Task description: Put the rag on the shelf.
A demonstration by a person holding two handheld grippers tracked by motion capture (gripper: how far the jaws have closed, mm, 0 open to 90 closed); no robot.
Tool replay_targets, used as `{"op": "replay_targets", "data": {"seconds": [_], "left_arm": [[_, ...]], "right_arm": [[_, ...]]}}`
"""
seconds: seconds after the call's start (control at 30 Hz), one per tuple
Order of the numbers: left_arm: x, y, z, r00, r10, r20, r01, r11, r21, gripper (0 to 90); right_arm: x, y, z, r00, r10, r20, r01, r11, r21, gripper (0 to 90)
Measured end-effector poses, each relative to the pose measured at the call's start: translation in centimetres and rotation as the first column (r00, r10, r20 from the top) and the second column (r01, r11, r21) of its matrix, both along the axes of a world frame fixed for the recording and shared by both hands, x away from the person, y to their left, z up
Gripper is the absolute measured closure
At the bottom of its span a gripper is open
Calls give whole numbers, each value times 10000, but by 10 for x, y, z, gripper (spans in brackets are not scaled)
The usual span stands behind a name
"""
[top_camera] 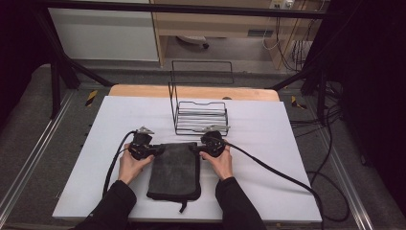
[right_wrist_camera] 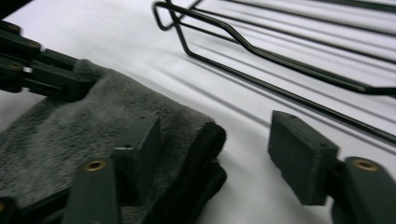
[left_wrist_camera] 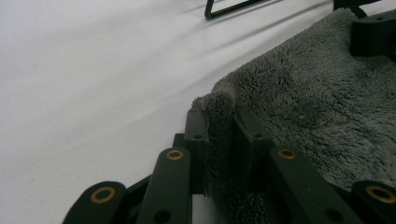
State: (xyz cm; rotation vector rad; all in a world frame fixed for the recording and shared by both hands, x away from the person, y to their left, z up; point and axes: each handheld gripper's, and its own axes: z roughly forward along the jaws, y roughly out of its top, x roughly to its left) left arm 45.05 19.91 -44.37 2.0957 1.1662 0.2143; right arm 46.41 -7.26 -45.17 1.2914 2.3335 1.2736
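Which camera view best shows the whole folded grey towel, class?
The high view: the folded grey towel lies whole on the white table, a gripper at each far corner. The left gripper view shows one corner pinched between jaws; the right gripper view shows the other corner between jaws with a gap.

towel: dark grey, folded, lying flat on the white surface (top_camera: 268, 143) at (top_camera: 174, 168)
left tongs (top_camera: 155, 150): at the towel's far left corner
right tongs (top_camera: 197, 149): at its far right corner
wire rack (top_camera: 201, 119): just beyond the towel
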Motion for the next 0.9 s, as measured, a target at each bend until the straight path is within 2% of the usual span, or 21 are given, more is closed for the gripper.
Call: {"op": "replay_targets", "data": {"seconds": [0.13, 0.27, 0.53, 0.77, 0.9], "left_arm": [[0, 0, 0, 10000, -22, -1, 22, 10000, 9, 760], [0, 0, 0, 10000, -13, 9, 13, 10000, 11, 760], [0, 0, 0, 10000, -45, 1, 45, 10000, -37, 760], [2, 3, 0, 9998, -92, -183, 88, 9997, -237, 763], [1, 3, 1, 9998, 26, -215, -32, 9996, -268, 780]], "right_arm": [[-1, 0, -1, 9998, 93, -178, -94, 9999, -67, 467], [-1, 0, -2, 9985, 122, -538, -125, 9999, -63, 533], [-3, 1, -2, 9922, 207, -1233, -174, 9995, 274, 660], [-3, 1, -1, 9877, 296, -1533, -227, 9987, 466, 777], [-2, 0, 0, 9865, 359, -1596, -276, 9982, 538, 798]]}}
